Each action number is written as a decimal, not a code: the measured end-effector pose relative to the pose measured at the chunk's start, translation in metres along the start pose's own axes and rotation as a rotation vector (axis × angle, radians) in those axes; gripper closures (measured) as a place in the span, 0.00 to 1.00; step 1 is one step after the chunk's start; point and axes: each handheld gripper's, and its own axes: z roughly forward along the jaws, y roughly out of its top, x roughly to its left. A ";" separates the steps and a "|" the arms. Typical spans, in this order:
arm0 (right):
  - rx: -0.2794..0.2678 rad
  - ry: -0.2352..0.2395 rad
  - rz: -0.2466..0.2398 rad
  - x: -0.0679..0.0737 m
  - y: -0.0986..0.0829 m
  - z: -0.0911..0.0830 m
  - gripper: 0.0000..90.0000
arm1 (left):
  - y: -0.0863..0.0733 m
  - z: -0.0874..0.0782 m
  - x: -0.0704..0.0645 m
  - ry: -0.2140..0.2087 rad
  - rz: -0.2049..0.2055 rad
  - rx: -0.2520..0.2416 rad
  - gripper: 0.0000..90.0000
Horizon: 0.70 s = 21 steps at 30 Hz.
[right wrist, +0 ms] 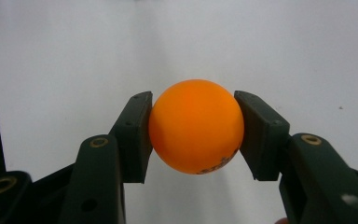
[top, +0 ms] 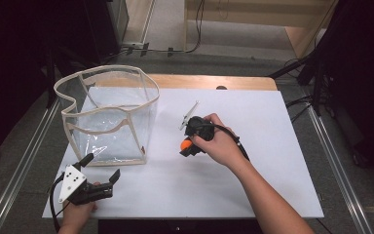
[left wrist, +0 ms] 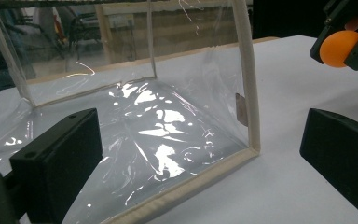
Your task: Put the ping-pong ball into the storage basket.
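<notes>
One orange ball (right wrist: pixel 195 126), smooth, matte, dark print low on it, pinched between the right gripper (top: pixel 188 145) pads. Left gripper (top: pixel 101 170): jaws spread wide, holding nothing. Just beyond its fingers, one clear bag (top: pixel 108 112), cream-trimmed, standing open on the white table (top: pixel 253 161).

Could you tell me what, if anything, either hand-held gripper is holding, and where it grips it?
The right hand-held gripper clamps an orange ball across its middle, one jaw on each side. The left hand-held gripper is open and holds nothing.
</notes>
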 end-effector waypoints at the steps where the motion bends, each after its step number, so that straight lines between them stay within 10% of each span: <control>1: 0.004 0.000 0.000 0.000 0.001 -0.001 0.52 | 0.000 0.000 0.000 0.000 0.000 0.000 0.00; 21: 0.007 -0.012 -0.031 0.002 0.019 -0.014 0.52 | 0.000 0.000 0.000 -0.002 0.000 0.001 0.00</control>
